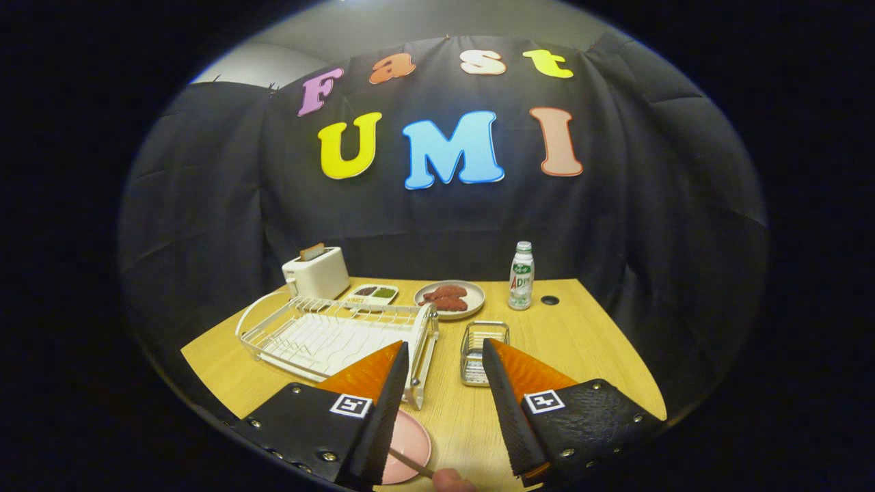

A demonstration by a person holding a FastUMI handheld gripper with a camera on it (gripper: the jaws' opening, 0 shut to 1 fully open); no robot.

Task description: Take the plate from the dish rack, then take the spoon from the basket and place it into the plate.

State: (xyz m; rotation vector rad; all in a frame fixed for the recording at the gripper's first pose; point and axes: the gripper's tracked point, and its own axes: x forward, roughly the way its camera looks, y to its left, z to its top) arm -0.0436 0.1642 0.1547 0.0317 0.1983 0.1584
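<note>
A slim spoon (412, 463), stiff, light and slippery by the look, is seen lying on the pink round plate (410, 441), best pinched mid-handle. The gripper (444, 359) is held apart, empty. Beyond stand the wire basket (484, 353) and white dish rack (328, 335).

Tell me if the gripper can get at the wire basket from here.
Probably yes: the gripper is open, and the wire basket stands just ahead between its fingertips, with bare table around it; the dish rack sits alongside.
</note>
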